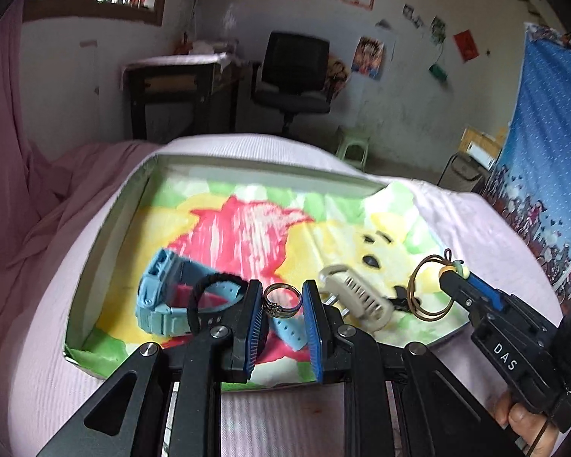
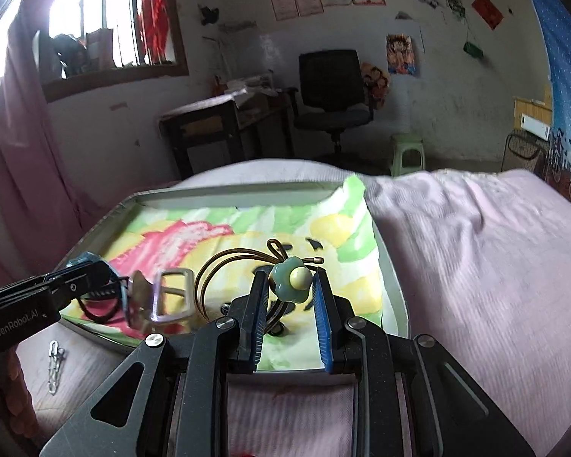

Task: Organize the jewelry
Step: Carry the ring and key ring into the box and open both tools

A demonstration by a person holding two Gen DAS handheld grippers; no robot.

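Mid-task: a ring point(image 1: 281, 299) is clamped in the left hand-held gripper point(image 1: 283, 304), a flower hair tie point(image 2: 291, 280) in the right hand-held gripper point(image 2: 290, 297), both above the tray point(image 1: 95, 251). Watch point(image 1: 163, 297) and clip point(image 1: 358, 297) already inside (chain point(image 2: 55, 365) left on bed).

You can read "DAS" in white letters on the black body of the right gripper point(image 1: 455, 278), at the near right of the left wrist view. "GenRobot.AI" stands on the left gripper point(image 2: 123, 289) body, at the near left of the right wrist view.
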